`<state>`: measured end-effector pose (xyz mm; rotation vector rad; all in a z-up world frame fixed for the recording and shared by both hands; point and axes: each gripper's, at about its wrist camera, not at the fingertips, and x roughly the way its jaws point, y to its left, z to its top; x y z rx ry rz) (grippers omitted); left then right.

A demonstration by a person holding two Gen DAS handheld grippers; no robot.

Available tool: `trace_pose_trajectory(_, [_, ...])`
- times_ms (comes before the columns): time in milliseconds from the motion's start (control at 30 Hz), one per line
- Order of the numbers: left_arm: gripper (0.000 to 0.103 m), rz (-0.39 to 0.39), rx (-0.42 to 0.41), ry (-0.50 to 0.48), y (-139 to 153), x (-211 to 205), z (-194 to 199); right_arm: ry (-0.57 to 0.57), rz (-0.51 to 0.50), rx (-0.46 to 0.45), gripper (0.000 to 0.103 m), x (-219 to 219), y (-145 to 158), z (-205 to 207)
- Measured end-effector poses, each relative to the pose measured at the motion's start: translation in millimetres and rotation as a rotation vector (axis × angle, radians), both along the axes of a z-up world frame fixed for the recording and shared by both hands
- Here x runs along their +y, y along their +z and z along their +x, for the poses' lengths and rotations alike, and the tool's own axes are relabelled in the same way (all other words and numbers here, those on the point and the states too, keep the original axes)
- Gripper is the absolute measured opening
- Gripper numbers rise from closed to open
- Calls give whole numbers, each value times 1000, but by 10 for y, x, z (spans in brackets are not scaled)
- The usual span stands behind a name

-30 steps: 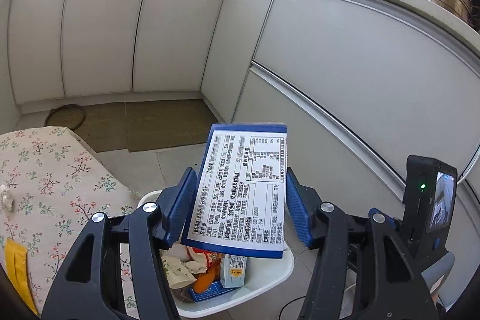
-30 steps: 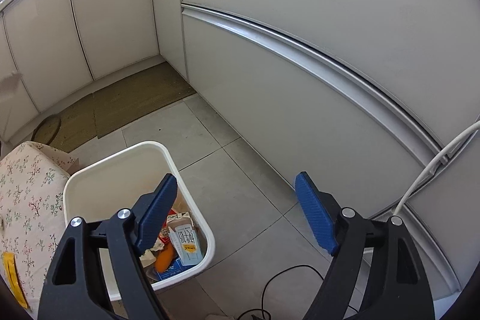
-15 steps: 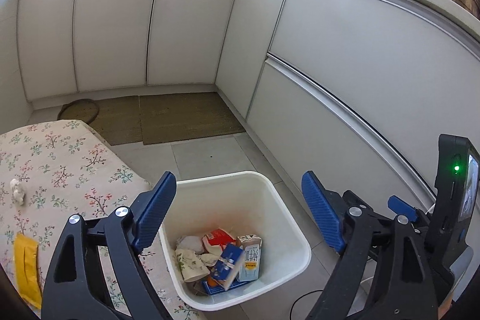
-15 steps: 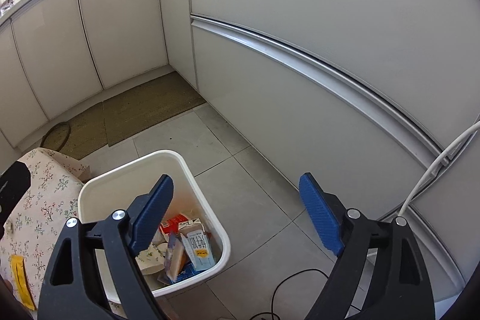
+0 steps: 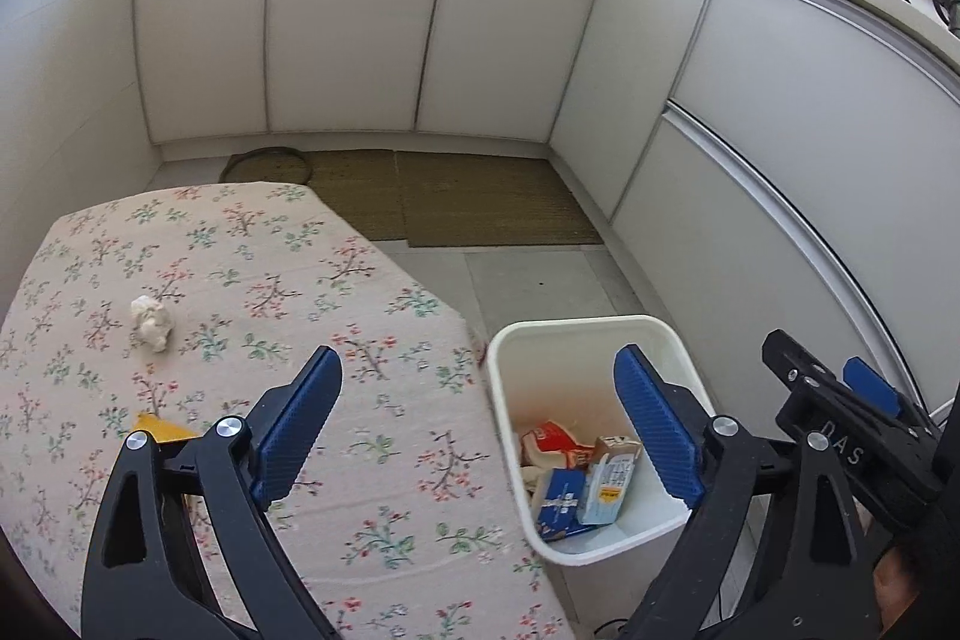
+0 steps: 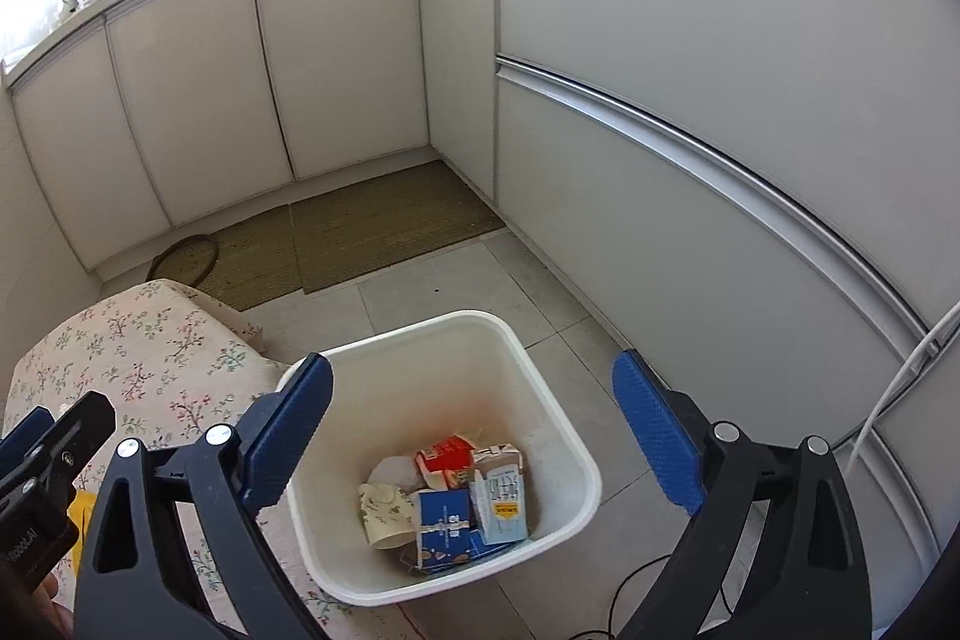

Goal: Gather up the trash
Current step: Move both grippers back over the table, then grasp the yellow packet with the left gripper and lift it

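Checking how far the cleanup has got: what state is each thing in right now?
White plastic bin: upright, unlidded, part-filled.
Blue carton: inside bin.
Crumpled white tissue: on the floral tablecloth, not collected.
Yellow wrapper: on cloth, partly hidden.
Left tongs: opening, empty.
Right tongs: opening, empty.

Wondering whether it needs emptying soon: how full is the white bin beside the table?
Far from full. The white bin holds only a shallow layer of cartons and wrappers on its bottom; its inner walls show bare above them.
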<state>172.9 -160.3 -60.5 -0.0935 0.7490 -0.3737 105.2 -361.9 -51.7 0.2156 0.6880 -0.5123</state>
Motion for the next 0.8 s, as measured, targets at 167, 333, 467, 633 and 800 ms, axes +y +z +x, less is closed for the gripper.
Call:
trace_pose_trajectory(167, [90, 20, 43, 89, -7, 491, 53, 94, -18, 9, 94, 425, -6, 130])
trace_pose_trajectory(333, [92, 26, 106, 181, -89, 978, 117, 194, -38, 20, 94, 868, -17, 243])
trace_pose_trajectory(467, [93, 60, 170, 223, -210, 1274, 154, 249, -41, 19, 96, 1154, -14, 328])
trace_pose_trajectory(633, [94, 100, 319, 243, -554, 1619, 273, 303, -34, 33, 96, 1432, -50, 427])
trace_pose_trajectory(800, [94, 95, 453, 270, -927, 1882, 358, 337, -32, 52, 96, 1612, -95, 501])
